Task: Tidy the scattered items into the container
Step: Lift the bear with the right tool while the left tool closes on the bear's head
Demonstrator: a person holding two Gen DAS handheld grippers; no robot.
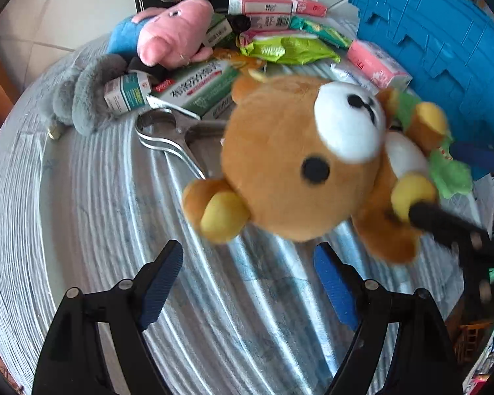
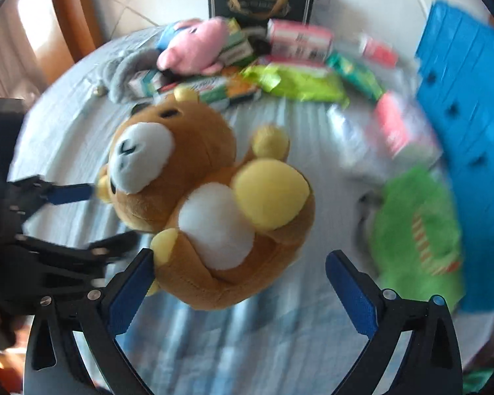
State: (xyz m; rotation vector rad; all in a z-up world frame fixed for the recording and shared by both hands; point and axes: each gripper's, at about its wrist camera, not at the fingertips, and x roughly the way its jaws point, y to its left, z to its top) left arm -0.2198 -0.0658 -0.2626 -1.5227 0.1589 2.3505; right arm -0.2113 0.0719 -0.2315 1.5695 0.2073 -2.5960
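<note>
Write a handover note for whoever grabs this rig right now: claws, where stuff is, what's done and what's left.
Left claw: open, holding nothing, close to the brown bear.
Right claw: open, with the bear between its fingers; only one pad touches it, so there is no firm grip.
Blue crate: at the table's right edge; its inside is not visible.
Not yet in the crate: the bear, pink pig plush, grey plush, green wipes pack, green plush, the boxes and the metal tool.
Next: probably close on the bear and carry it to the crate.
</note>
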